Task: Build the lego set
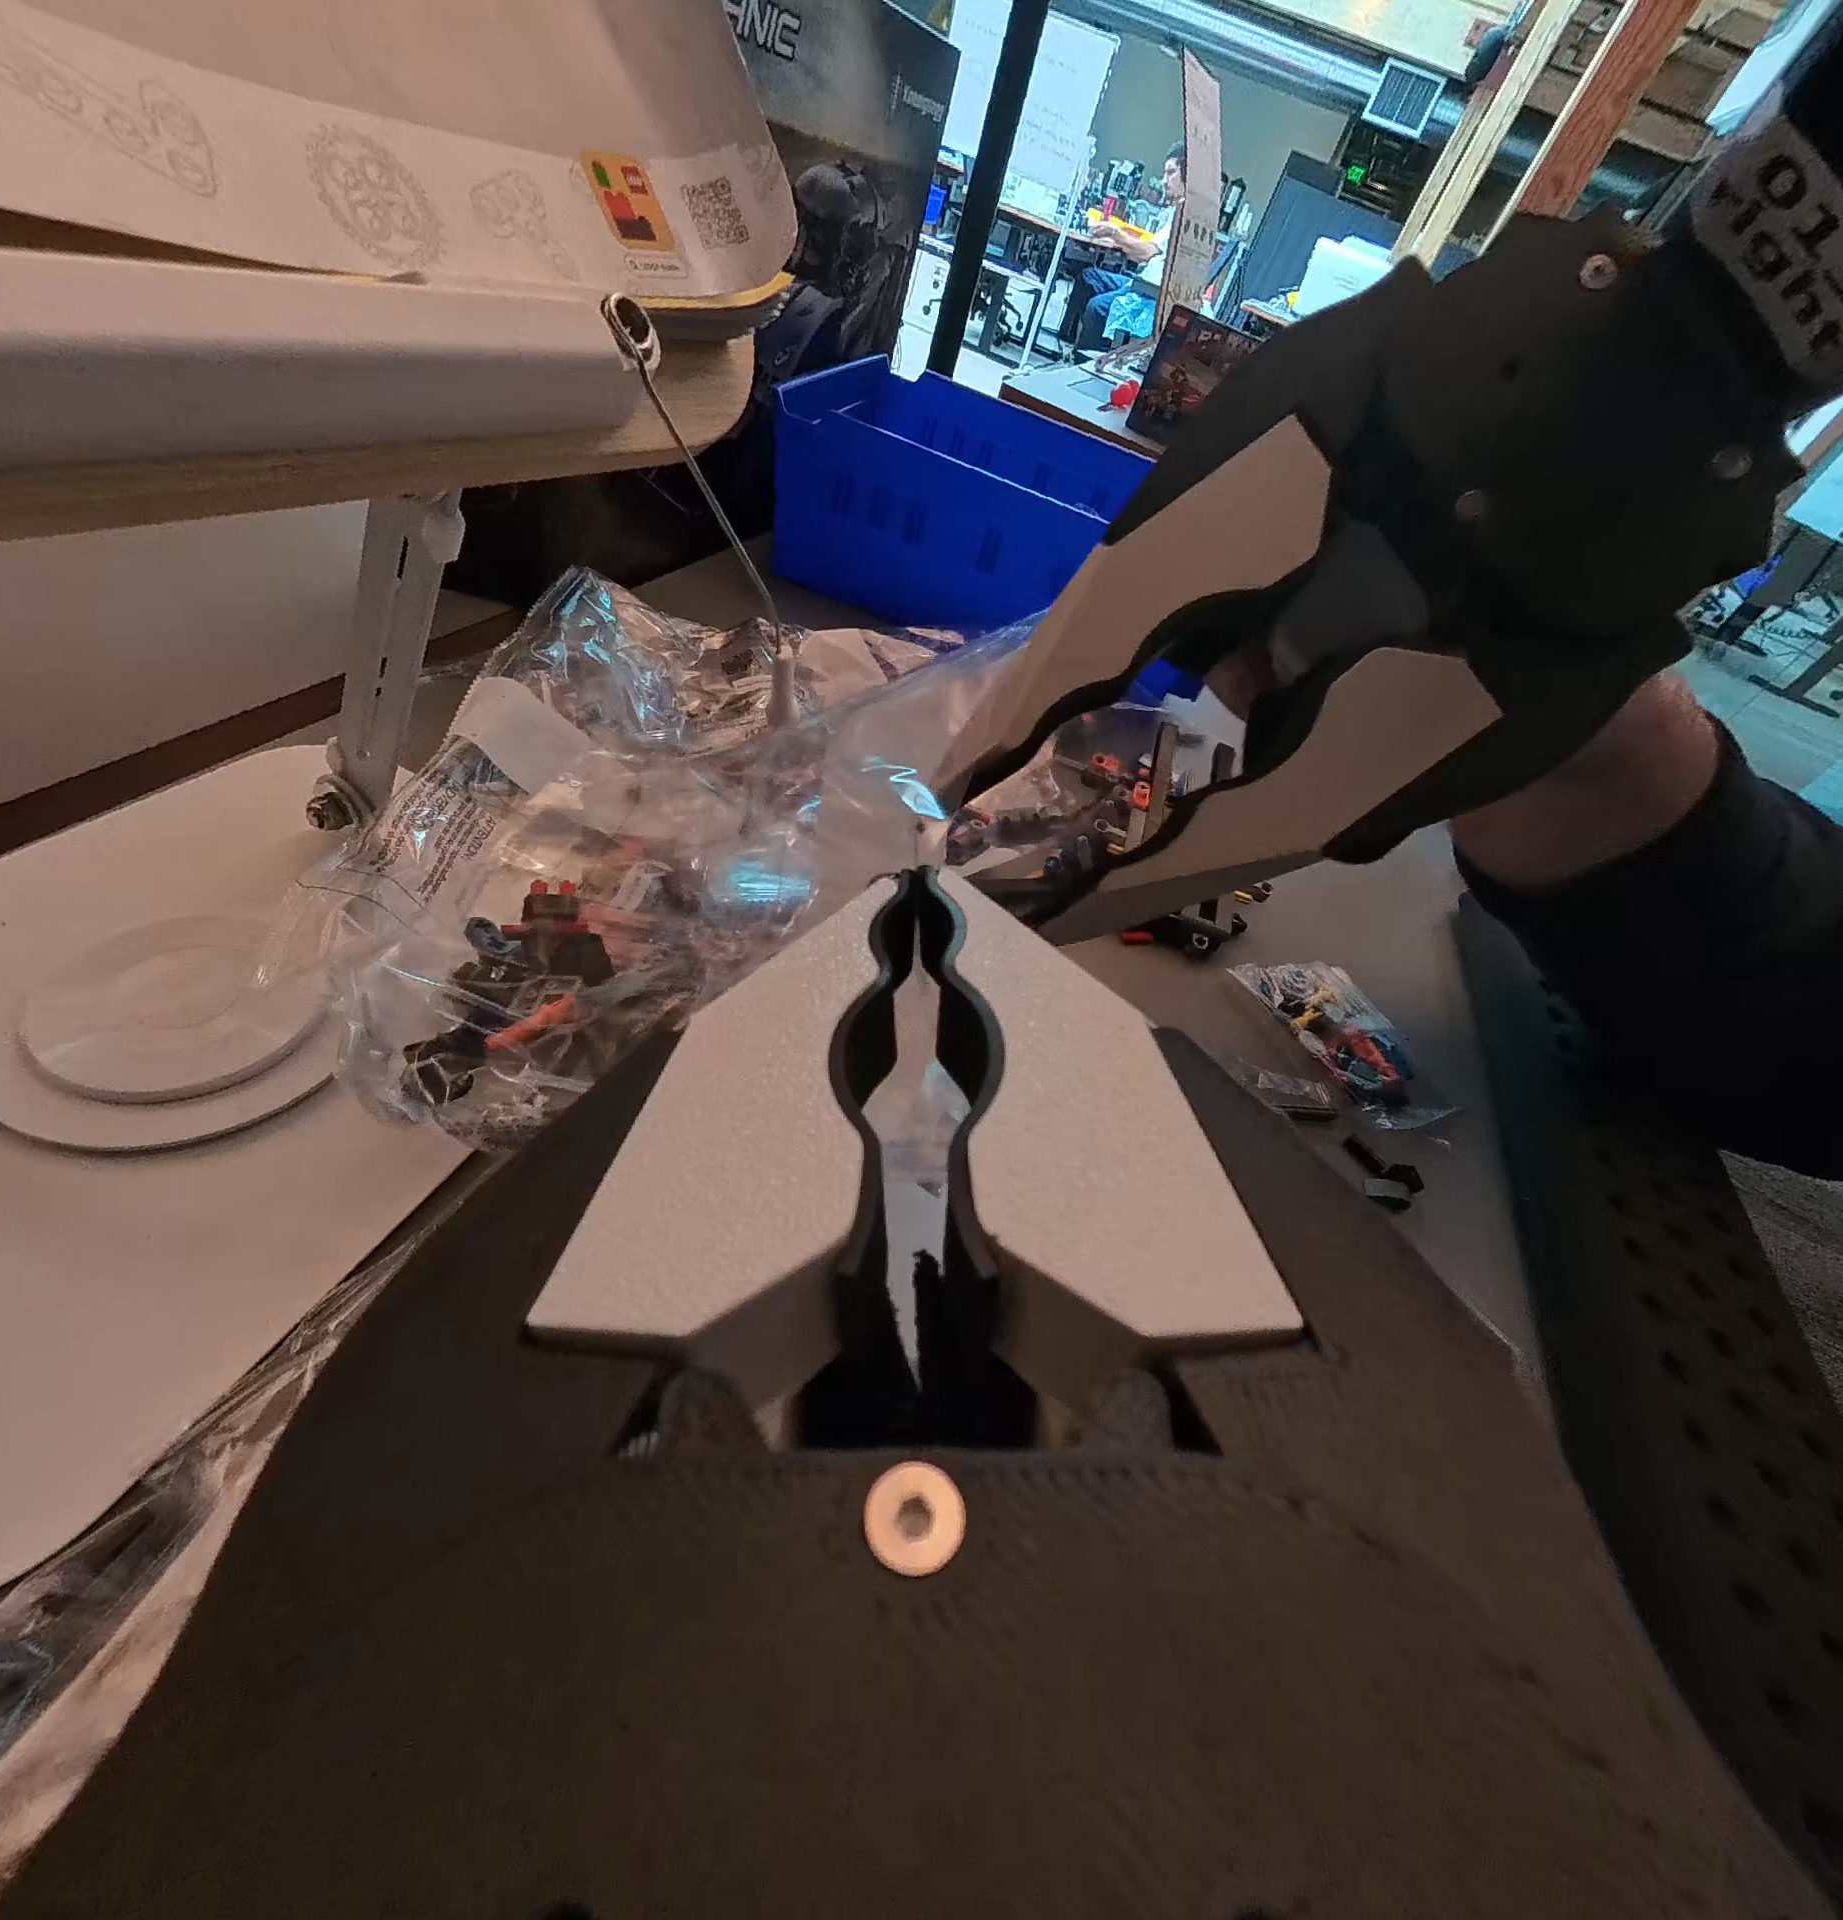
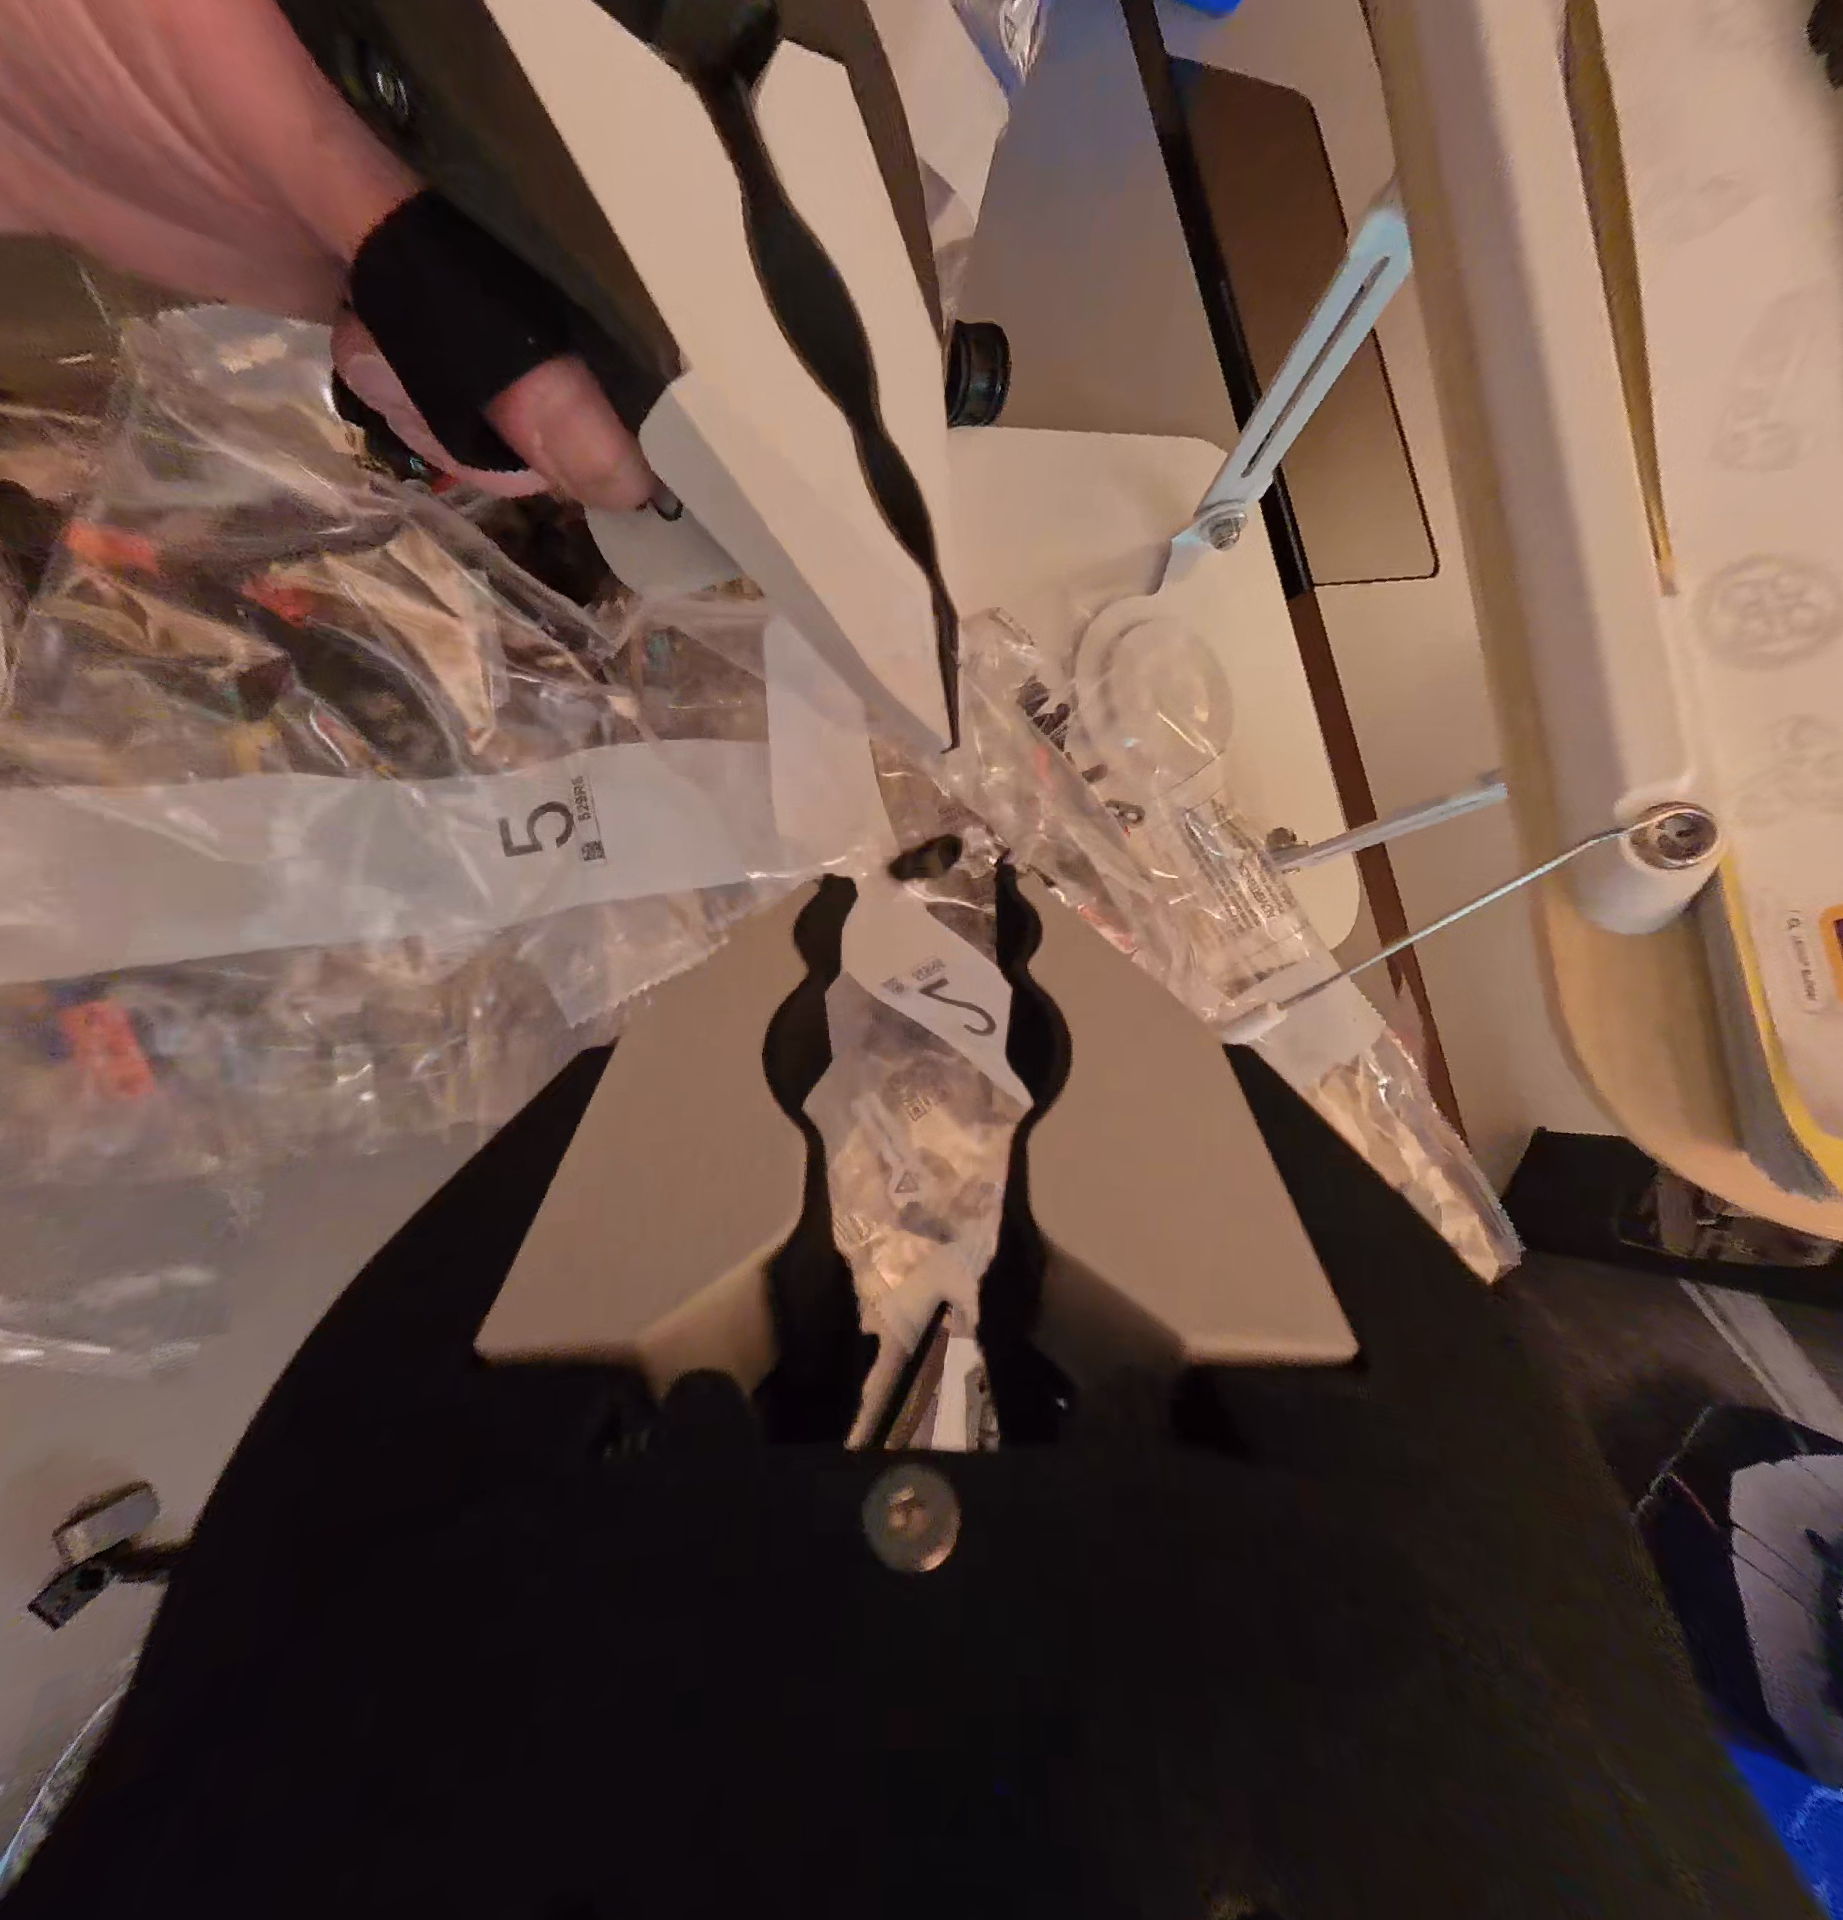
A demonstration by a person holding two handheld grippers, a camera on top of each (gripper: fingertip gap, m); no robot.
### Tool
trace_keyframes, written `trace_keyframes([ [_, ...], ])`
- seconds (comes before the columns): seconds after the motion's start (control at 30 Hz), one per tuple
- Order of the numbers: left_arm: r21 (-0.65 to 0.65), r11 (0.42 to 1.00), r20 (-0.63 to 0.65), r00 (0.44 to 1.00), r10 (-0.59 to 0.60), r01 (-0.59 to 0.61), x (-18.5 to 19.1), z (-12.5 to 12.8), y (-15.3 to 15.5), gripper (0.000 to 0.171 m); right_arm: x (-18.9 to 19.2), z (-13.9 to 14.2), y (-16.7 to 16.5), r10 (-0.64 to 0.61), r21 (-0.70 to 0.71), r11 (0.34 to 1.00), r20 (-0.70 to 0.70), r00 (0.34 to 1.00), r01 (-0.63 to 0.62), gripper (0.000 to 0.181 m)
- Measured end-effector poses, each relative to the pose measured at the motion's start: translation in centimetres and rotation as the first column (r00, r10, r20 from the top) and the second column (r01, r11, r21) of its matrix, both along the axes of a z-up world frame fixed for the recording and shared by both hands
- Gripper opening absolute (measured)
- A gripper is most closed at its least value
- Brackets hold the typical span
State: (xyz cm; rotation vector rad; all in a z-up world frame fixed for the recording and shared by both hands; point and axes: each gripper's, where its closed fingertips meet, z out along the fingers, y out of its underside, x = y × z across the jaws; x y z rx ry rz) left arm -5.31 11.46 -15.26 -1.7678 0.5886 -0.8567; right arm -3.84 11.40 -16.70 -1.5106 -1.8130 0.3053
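In the left wrist view, a white metal book stand [image 1: 377,665] is being seen at ten o'clock, with an open white instruction booklet [image 1: 356,197] being propped on its tilted shelf and pinned by a thin wire page holder [image 1: 688,468]. Against the stand's flat base, toward nine o'clock of centre, a clear crinkled plastic bag of small black, red and blue lego pieces [image 1: 543,935] is lying on the pale grey table [image 1: 1343,956]. A corner of that plastic is being pinched at the tips of the left gripper [image 1: 919,883], whose grey fingers are being pressed together. At twelve o'clock a blue plastic bin [image 1: 927,499] is standing behind the bags. At two o'clock the right gripper [image 1: 1083,821] is being held by a hand in a black glove [image 1: 1675,935], its fingers parted and angled down at the plastic. Small sealed packets of coloured pieces [image 1: 1332,1029] are lying at three o'clock.

In the right wrist view, the clear bag with a white numbered strip [image 2: 397,831] is being stretched from nine o'clock to centre. The left gripper [image 2: 948,727] is reaching in from eleven o'clock, clenched on the film. The right gripper [image 2: 922,883] is being held spread, with crumpled plastic showing between its fingers; whether it is touching cannot be told. The book stand [image 2: 1301,374] is lying at two o'clock.
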Motion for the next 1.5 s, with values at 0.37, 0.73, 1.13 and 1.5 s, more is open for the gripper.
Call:
trace_keyframes([
  [0.37,0.008,1.000,0.016,1.000,0.008,-0.008,-0.5,0.5,0.0,0.000,9.0,-3.5,-7.4,0.214,-0.238,0.956,0.163,0.963,-0.172,0.026],
  [0.73,0.001,1.000,0.011,1.000,0.005,-0.005,-0.3,0.1,0.1,0.000,14.2,-10.2,-14.1,0.352,-0.434,0.879,0.311,0.883,-0.198,0.029],
  [1.13,0.005,1.000,0.010,1.000,0.004,-0.004,-0.3,0.2,0.0,0.000,14.4,-11.2,-14.2,0.349,-0.447,0.876,0.332,0.877,-0.180,0.000],
  [1.5,0.006,1.000,0.009,1.000,0.002,-0.002,-0.3,0.2,0.0,0.000,15.4,-10.9,-13.6,0.309,-0.432,0.890,0.334,0.890,-0.147,0.017],
])
